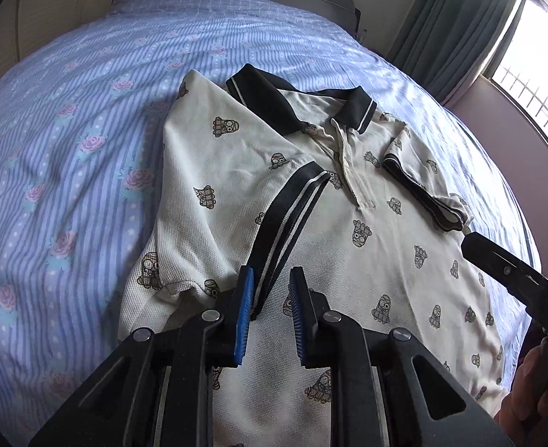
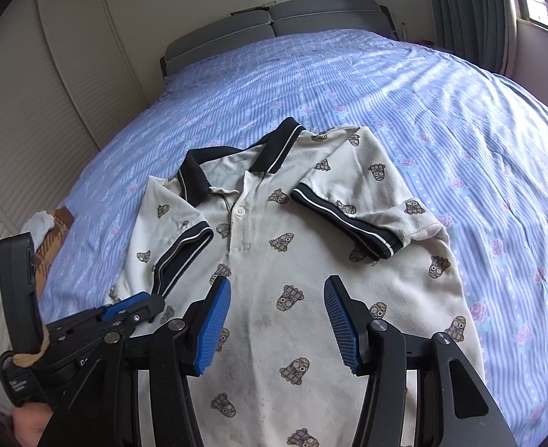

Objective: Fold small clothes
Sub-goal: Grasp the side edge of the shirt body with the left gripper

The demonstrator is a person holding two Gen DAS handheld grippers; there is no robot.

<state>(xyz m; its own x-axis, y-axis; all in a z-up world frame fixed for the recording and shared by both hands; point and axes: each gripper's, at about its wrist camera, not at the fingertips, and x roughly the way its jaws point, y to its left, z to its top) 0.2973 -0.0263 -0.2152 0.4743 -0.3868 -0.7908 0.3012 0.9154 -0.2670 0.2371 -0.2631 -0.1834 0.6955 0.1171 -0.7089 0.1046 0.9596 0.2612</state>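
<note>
A white polo shirt (image 2: 296, 260) with a dark collar lies face up on the striped blue bed (image 2: 441, 119), both sleeves folded in over its chest. The left gripper (image 1: 270, 298) sits at the shirt's left sleeve cuff (image 1: 292, 219), its jaws narrowed around the dark band, though whether they pinch it is unclear. The right gripper (image 2: 277, 320) hovers over the shirt's front, jaws apart and empty.
</note>
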